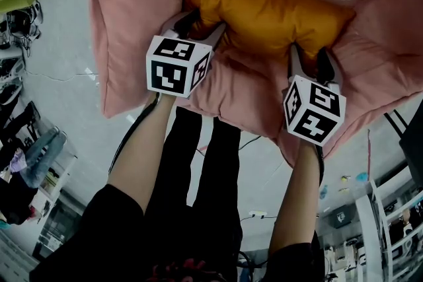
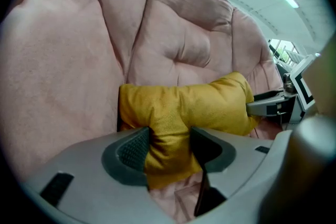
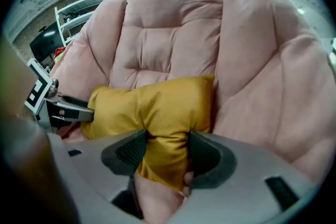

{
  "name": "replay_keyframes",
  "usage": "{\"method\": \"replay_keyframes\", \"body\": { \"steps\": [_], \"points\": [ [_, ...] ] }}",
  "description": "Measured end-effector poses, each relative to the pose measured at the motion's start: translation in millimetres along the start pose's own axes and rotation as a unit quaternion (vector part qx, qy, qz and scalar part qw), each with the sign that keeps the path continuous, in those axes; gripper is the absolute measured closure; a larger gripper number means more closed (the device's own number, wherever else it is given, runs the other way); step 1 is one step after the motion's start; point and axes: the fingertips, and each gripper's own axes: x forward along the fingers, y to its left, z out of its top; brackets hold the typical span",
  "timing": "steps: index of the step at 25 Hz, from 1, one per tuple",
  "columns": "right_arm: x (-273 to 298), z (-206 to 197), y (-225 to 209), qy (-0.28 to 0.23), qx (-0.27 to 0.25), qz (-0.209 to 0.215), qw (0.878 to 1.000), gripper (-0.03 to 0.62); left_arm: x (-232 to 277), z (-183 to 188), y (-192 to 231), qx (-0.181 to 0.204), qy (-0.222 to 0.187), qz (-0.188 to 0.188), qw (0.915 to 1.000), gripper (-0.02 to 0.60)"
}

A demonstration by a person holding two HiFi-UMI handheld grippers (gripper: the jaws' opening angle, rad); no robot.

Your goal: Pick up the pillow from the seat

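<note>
Yellow pillow on pink seat: looks soft, light, squashy. Left hand-held gripper pinches one end of front edge, right hand-held gripper the other. Bunched corners: good hold.

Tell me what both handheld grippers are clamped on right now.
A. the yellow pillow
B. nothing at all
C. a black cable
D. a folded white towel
A: each gripper view shows the yellow pillow bunched between pressing jaws, the left gripper at one end and the right gripper at the other, with the pink seat cushion behind it.
</note>
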Motion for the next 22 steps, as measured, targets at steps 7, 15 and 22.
{"method": "replay_keyframes", "body": {
  "steps": [7,15,22],
  "points": [
    [0,-1,7,0.015,-0.004,0.001,1.0,0.379,-3,0,-5,0.001,0.015,-0.005,0.9999,0.391],
    [-8,-2,8,-0.002,-0.013,-0.008,1.0,0.43,-10,-1,-14,0.008,0.004,-0.001,1.0,0.474],
    [-25,8,13,-0.022,-0.02,-0.011,0.999,0.456,-28,11,-14,0.023,-0.018,0.011,0.9995,0.504]
  ]
}}
